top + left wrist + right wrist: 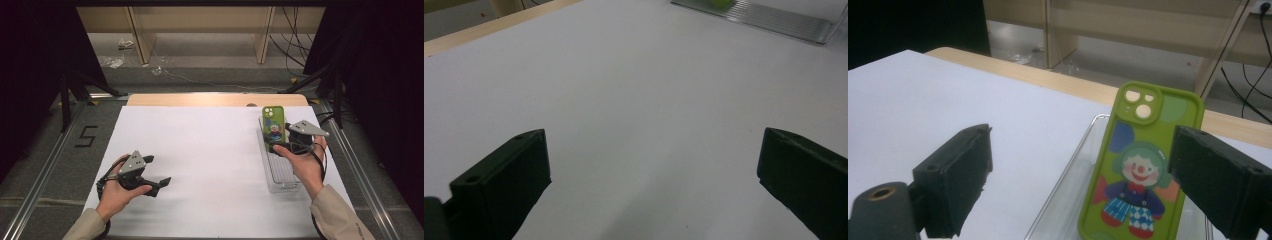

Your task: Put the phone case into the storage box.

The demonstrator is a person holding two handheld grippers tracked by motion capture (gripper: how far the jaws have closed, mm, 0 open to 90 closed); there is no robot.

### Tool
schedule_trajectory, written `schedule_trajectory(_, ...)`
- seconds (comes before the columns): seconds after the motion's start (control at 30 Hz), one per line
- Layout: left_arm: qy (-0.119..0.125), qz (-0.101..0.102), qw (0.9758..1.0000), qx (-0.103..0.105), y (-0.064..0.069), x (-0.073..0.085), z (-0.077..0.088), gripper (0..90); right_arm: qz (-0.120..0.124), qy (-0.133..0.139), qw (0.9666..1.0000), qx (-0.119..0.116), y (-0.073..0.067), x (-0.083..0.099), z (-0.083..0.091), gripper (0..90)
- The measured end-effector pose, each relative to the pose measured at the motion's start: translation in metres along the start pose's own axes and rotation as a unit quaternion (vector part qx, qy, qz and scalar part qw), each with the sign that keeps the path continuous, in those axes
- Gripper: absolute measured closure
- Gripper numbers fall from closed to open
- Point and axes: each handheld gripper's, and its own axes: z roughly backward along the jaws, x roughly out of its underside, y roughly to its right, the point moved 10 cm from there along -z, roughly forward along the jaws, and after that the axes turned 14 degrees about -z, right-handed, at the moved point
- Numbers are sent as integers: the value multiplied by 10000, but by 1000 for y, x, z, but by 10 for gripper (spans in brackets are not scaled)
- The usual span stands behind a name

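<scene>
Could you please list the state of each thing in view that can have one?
Green phone case: propped upright in the tray, clown picture facing the right gripper.
Clear plastic tray: lying flat on the table.
Left gripper: open, holding nothing.
Right gripper: open, not gripping the case.

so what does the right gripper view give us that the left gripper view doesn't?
Right gripper view: the green phone case with its clown picture and camera cutouts, standing tilted in the clear tray, between the open jaws of the right hand-held gripper; also wooden furniture legs and cables behind the table.

Left gripper view: the left hand-held gripper, jaws wide open over bare white table, holding nothing.

Both: the white table, its wooden edge, and the tray, which in the left gripper view is a far corner with a sliver of green.
</scene>
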Motion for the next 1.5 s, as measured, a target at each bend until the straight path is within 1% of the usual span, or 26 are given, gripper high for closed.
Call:
schedule_trajectory(0.27, -1, 2, 10000, 0, 0, 0, 0, 1, 51, -85, 9997, -218, -7, 16, 18, 126)
schedule_trajectory(0.37, -5, 5, 10000, -1, 0, 0, 0, 1, 106, -34, 9995, -286, -11, 18, 25, 133)
schedule_trajectory(0.4, -4, 4, 10000, 3, 0, 0, 0, 1, 95, -6, 9995, -306, -12, 17, 27, 133)
schedule_trajectory(0.43, -9, 6, 10000, 4, 0, 1, 0, 1, 112, 87, 9994, -327, -13, 14, 30, 142)
schedule_trajectory(0.47, -18, 8, 10000, -1, 0, 1, -1, 1, 170, 154, 9992, -317, -14, 10, 32, 147)
schedule_trajectory(0.53, -15, 2, 10000, 1, 0, 0, -1, 1, 162, 200, 9991, -350, -16, 3, 37, 144)
schedule_trajectory(0.6, -4, 8, 10000, -3, 0, 0, 0, 1, 166, 173, 9991, -352, -17, 3, 41, 140)
schedule_trajectory(0.63, -2, 14, 10000, -6, 0, 0, 0, 1, 160, 177, 9991, -362, -17, 5, 42, 140)
schedule_trajectory(0.8, -7, 9, 10000, -8, 0, 0, 0, 1, 139, 28, 9991, -394, -16, 20, 47, 140)
schedule_trajectory(0.93, -14, 4, 10000, -6, 0, 0, 0, 1, 162, 32, 9989, -450, -18, 23, 53, 140)
schedule_trajectory(1.1, -6, 15, 10000, -12, 0, 0, 0, 1, 136, -44, 9986, -511, -20, 34, 57, 140)
schedule_trajectory(1.27, -10, 6, 10000, -9, 0, 0, 0, 1, 136, 14, 9984, -544, -22, 35, 63, 140)
schedule_trajectory(1.5, -9, 13, 10000, -15, 0, 0, 0, 1, 163, -22, 9979, -634, -23, 43, 68, 140)
